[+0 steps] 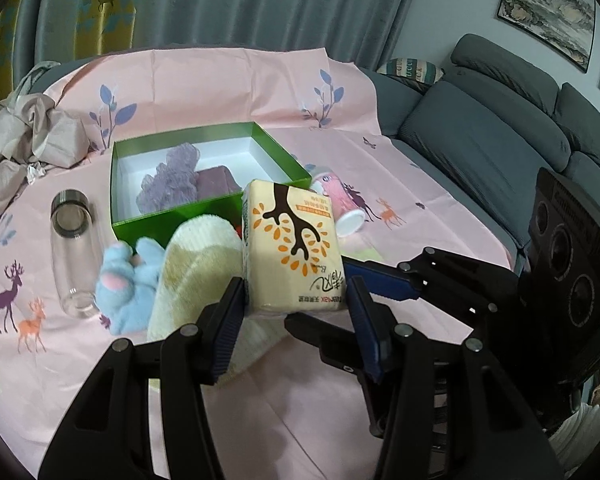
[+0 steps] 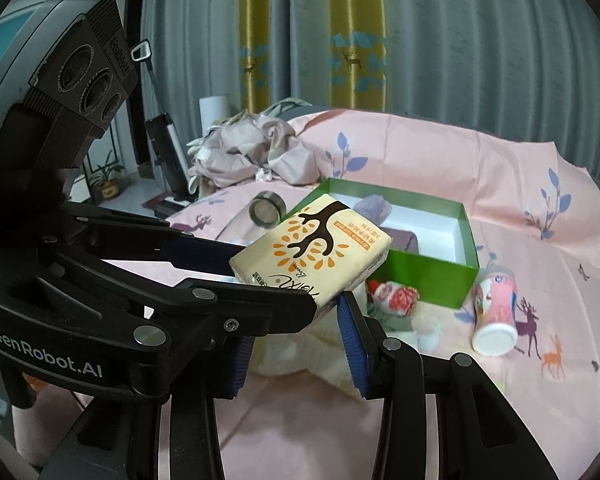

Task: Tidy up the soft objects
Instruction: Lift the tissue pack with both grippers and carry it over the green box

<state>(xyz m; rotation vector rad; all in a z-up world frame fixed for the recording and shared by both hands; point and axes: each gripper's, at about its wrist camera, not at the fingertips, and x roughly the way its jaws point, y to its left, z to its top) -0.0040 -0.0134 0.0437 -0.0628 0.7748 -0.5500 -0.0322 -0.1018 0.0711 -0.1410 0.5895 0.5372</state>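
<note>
Tissue pack aloft — box next.
Both my tongs, left point(image 1: 296, 304) and right point(image 2: 296, 330), clamp the pack point(image 1: 292, 248) above the bed point(image 1: 440, 216); I judge it needs carrying over the green box point(image 1: 276, 142) — then letting go.

The open green cardboard box point(image 1: 204, 216) has a bare white floor across its right half point(image 1: 252, 156), and that's where there's room; its left half is filled by a lilac mesh puff point(image 1: 168, 178) and a folded purple cloth point(image 1: 216, 180). The near wall is crowded: a cream knitted towel point(image 1: 196, 264) and a pale blue plush paw point(image 1: 124, 284) press against it. A clear glass jar point(image 1: 72, 248) lies left, a pink printed tube point(image 1: 346, 204) right. Bare pink sheet point(image 1: 292, 400) lies open nearest us.
</note>
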